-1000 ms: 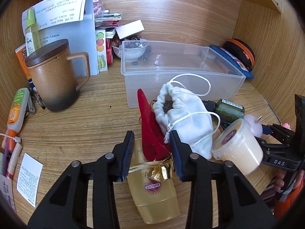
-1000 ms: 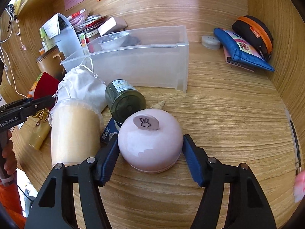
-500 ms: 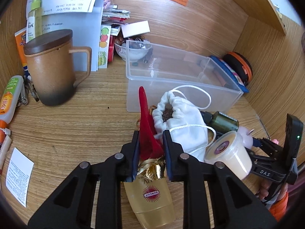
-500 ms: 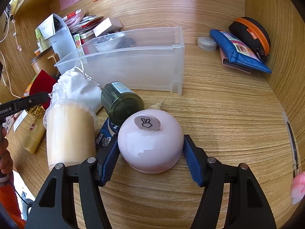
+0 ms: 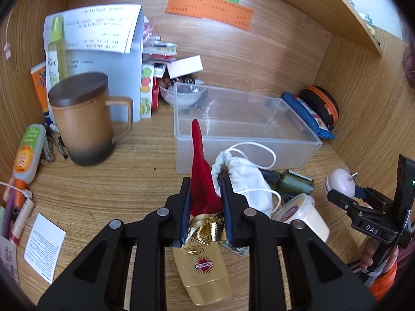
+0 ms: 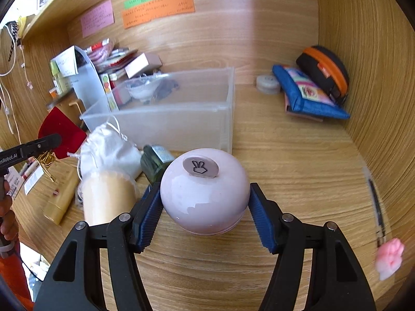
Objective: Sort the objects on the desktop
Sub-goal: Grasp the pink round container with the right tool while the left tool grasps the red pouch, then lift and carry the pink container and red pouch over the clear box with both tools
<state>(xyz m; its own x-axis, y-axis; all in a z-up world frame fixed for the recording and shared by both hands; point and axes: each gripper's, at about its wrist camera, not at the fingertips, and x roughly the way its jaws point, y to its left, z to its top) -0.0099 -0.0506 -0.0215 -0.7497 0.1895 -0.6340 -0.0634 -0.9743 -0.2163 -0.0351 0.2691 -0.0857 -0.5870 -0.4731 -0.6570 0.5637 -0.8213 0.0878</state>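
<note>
Apparently both grippers full: red pouch [image 5: 201, 181], pink ball [image 6: 205, 194]

Home study nook: wooden desk [image 6: 298, 160], sticky notes [image 5: 208, 5].

My left gripper [image 5: 205, 202], black with blue pads, pinches a deep red pouch [image 5: 201, 181] tied in gold ribbon. My right gripper [image 6: 205, 207], also black and blue, clasps a pale pink dome [image 6: 205, 189] with a grey rabbit badge. Near it are a white drawstring bag [image 6: 109, 153] and a dark green bottle [image 6: 155, 160]; far left, a brown mug [image 5: 83, 119].
</note>
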